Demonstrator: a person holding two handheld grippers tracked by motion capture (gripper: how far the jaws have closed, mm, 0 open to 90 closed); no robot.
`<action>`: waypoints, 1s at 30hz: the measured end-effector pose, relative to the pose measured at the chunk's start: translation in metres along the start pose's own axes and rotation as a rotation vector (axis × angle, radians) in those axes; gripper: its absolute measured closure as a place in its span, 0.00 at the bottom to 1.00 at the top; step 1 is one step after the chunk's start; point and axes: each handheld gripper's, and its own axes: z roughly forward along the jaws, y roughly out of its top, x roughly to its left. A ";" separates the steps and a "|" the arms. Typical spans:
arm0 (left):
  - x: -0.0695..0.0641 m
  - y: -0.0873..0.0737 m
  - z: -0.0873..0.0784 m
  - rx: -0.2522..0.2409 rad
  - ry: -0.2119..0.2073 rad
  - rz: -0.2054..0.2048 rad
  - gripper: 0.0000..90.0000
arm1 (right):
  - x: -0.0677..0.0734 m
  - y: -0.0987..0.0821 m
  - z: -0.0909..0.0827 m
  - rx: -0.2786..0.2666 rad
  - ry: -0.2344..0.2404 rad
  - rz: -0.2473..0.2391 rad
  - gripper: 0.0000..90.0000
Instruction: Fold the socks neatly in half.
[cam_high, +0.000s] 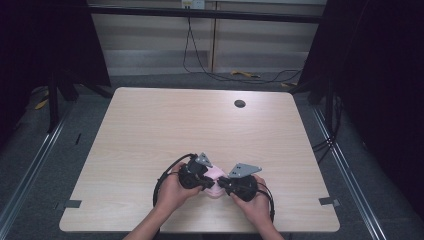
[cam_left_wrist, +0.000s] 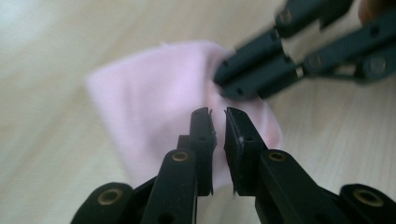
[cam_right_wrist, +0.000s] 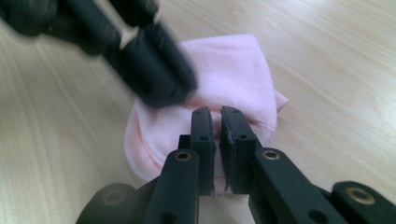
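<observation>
In the high view the person's left hand (cam_high: 172, 192) comes up from the bottom edge, left of centre, and carries the left tongs (cam_high: 209, 185), whose grey three-cornered plate stands above them. Just right of it, low in the frame and a little right of centre, a small pink cloth (cam_high: 216, 181) lies folded on the pale wooden tabletop (cam_high: 200, 125), between the two tools. Further right sit the right tongs (cam_high: 222, 187) in the right hand (cam_high: 256, 204), tips turned toward the cloth, so that both pairs meet over it.

In the left gripper view the pink cloth (cam_left_wrist: 159, 102) spreads across the middle of the frame. The left tongs (cam_left_wrist: 219, 116) rise from the bottom edge with a narrow slit between their tips; cloth lies behind and below them, and whether the pads pinch it cannot be told. At the upper right the right tongs (cam_left_wrist: 229, 84) are closed on the cloth's edge.

In the right gripper view the left tongs (cam_right_wrist: 159, 79), blurred, reach in from the upper left onto the pink cloth (cam_right_wrist: 233, 70). The right tongs (cam_right_wrist: 217, 116), at the lower centre, are nearly closed, with a fold of cloth between the tips.
</observation>
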 end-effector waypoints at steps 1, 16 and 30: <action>0.002 0.001 -0.001 -0.018 0.005 -0.002 0.90 | 0.000 -0.001 0.001 0.000 0.005 -0.001 0.93; 0.011 0.004 0.015 0.011 0.077 0.021 0.94 | 0.002 -0.006 -0.002 0.016 0.042 -0.002 0.97; 0.018 0.007 0.008 -0.048 0.056 -0.013 0.92 | 0.001 -0.007 -0.003 0.020 0.054 0.018 0.98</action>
